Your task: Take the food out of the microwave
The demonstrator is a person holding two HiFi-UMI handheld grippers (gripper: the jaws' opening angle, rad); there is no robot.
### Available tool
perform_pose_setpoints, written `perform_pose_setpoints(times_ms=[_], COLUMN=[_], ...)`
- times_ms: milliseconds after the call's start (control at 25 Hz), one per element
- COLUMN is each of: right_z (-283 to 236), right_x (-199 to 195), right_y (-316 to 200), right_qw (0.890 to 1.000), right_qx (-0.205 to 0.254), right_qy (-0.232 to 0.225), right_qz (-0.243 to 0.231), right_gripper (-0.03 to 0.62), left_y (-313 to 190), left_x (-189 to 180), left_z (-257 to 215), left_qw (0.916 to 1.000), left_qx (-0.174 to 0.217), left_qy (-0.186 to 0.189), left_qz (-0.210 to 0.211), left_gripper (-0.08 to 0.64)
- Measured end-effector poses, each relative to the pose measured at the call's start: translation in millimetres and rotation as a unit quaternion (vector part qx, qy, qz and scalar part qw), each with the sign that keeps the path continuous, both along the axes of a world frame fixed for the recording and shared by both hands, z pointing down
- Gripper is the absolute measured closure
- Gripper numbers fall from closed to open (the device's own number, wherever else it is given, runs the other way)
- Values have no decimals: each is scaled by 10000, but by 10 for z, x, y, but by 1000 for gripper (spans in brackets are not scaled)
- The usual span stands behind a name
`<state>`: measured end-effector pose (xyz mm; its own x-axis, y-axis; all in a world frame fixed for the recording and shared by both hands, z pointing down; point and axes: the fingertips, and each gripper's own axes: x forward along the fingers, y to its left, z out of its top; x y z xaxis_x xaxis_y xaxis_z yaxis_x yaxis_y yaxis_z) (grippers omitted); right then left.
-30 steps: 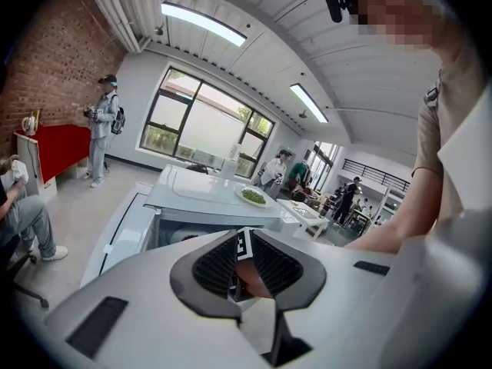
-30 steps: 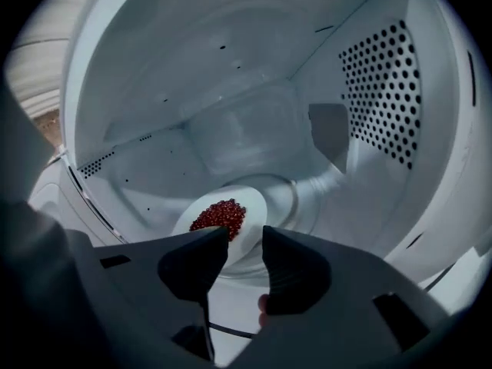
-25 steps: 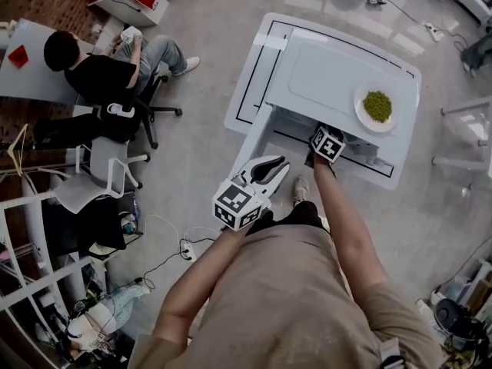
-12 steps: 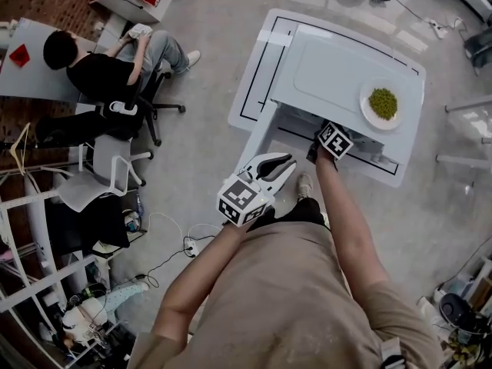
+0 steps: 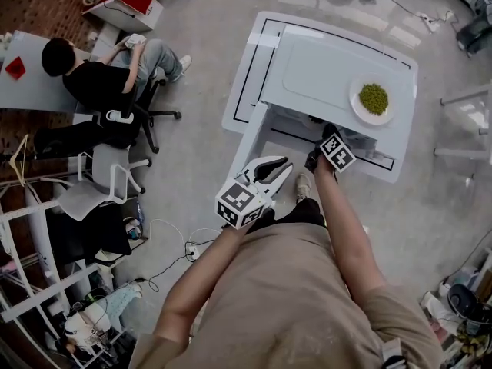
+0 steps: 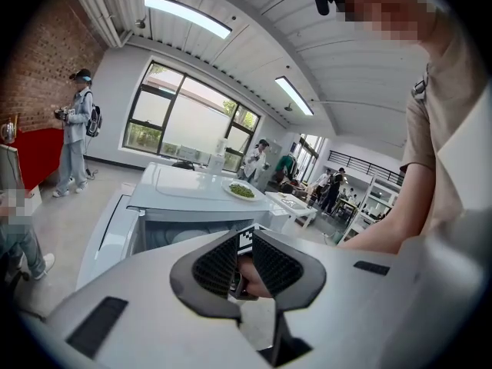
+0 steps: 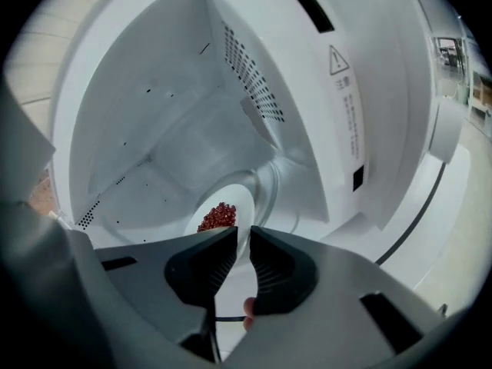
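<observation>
The white microwave [image 5: 338, 64] stands with its door [image 5: 250, 68] swung open to the left. Inside it, in the right gripper view, a white plate [image 7: 243, 208] carries red food [image 7: 218, 216] on the turntable. My right gripper [image 7: 243, 233] reaches into the cavity. Its jaws are closing, and the pads sit on the plate's near rim. In the head view only its marker cube [image 5: 337, 151] shows at the microwave's mouth. My left gripper [image 5: 288, 166] hangs in front of the door, its jaws a narrow gap apart with nothing between them.
A plate of green peas [image 5: 373, 98] rests on top of the microwave at the right. A seated person [image 5: 92, 75] works at a desk [image 5: 23, 71] far left, with office chairs [image 5: 108, 167] and floor cables [image 5: 177, 244] nearby. Other people stand in the background of the left gripper view.
The right gripper's cube has rolled and shifted slightly toward me at the microwave's mouth. The left gripper has stayed where it was.
</observation>
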<state>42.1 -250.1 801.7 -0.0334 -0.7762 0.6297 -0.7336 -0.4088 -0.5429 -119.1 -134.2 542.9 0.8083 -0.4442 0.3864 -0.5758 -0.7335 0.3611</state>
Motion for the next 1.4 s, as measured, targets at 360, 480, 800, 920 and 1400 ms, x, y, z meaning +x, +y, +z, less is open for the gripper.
perform_pose_setpoints(times_ms=[360, 480, 800, 920, 1400], right_z=[24, 81, 170, 213, 102], right_x=[-61, -55, -38, -55, -22], right_y=[-5, -44, -95, -82, 116], right_qw=[9989, 9986, 9967, 9965, 9552], right_qx=[311, 152, -125, -351, 402], right_qy=[-359, -501, -745, -708, -2642], right_qz=[-60, 45, 312, 289, 1275], right_gripper=[468, 468, 468, 477, 571], left_y=[48, 49, 57, 57, 24], left_x=[87, 105, 118, 123, 141], left_z=[30, 20, 30, 60, 30], left_qw=[9999, 9999, 9997, 9997, 9996], left_qx=[-7, 19, 55, 45, 86], left_qy=[-111, -128, -198, -198, -189], left_qz=[96, 113, 144, 156, 204], left_gripper=[512, 512, 512, 512, 512])
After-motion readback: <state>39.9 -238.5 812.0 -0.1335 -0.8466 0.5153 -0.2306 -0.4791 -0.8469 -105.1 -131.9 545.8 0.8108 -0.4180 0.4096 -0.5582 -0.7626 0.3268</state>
